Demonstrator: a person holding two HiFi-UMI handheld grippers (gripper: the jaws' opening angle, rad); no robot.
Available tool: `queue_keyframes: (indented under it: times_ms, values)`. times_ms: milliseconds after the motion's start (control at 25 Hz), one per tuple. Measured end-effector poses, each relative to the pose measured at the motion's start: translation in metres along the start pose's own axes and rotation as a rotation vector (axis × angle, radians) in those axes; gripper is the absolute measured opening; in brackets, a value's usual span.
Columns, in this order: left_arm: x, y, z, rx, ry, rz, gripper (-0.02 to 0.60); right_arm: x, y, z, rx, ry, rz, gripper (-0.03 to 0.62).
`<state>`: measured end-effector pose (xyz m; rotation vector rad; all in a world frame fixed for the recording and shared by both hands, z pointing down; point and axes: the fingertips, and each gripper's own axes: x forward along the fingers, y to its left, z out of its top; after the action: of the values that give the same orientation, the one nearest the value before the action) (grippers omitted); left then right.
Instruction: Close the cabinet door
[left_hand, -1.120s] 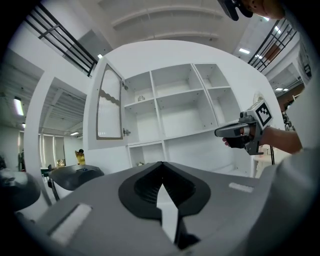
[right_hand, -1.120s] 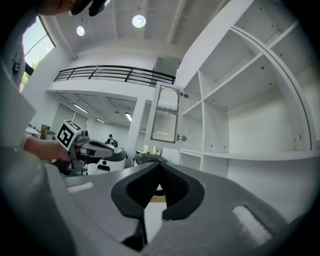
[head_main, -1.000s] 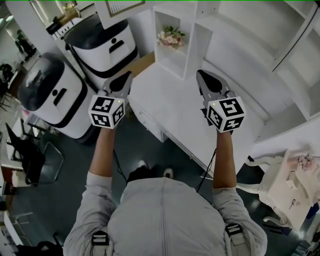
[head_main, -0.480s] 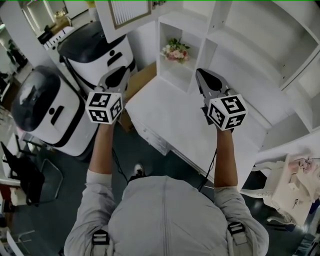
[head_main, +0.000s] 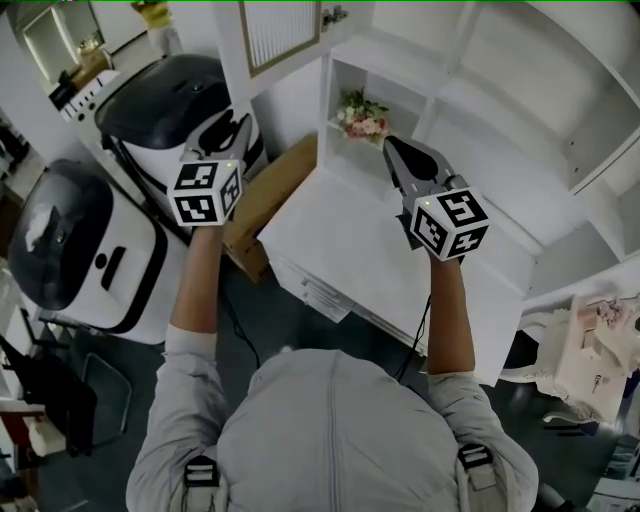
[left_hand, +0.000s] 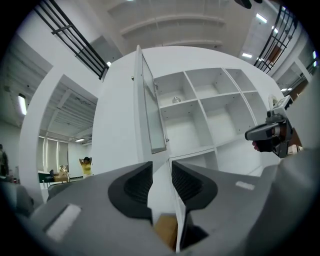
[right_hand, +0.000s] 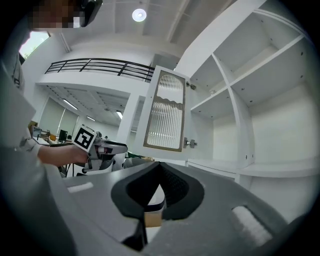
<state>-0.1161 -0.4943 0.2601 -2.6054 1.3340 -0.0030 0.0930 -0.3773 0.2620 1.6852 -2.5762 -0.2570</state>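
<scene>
Standing open: cabinet door (left_hand: 150, 110), swung out from the shelf unit (left_hand: 215, 112), far left of the tabletop (head_main: 340, 240). Left gripper (left_hand: 161, 172): you hold it level toward the door's edge, jaws just opened, nothing between them, likely readied to push. Right gripper (right_hand: 159, 170): jaws clenched, empty, idle. Left gripper view shows the door edge-on; only the right gripper view shows its ribbed glass face and knob (right_hand: 188, 143).

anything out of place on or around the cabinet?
Only the white-framed ribbed-glass cabinet door: it stands swung open, away from the white open-shelf unit, at the unit's left end. Nothing looks spilled, askew or damaged; the small flower bouquet sits inside its cubby.
</scene>
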Motion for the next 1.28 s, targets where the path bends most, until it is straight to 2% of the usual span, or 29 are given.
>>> queue_keyframes:
  times_ms: [240, 520, 760, 1000, 1280]
  values:
    - [0.025, 0.026, -0.004, -0.044, -0.012, -0.039, 0.147, 0.014, 0.010, -0.007, 0.013, 0.026, -0.049, 0.002]
    - [0.041, 0.030, -0.008, -0.064, -0.020, -0.080, 0.142, 0.007, 0.008, -0.010, 0.040, 0.025, -0.107, 0.002]
    - [0.044, 0.030, -0.009, -0.082, -0.027, -0.045, 0.092, -0.003, -0.003, -0.017, 0.055, 0.029, -0.109, 0.002]
    - [0.039, 0.009, -0.003, -0.116, -0.030, -0.041, 0.085, -0.017, -0.026, -0.010, 0.062, 0.013, -0.092, 0.002]
    - [0.034, -0.045, 0.005, -0.111, -0.061, -0.058, 0.077, -0.031, -0.046, -0.007, 0.063, -0.001, -0.076, 0.002]
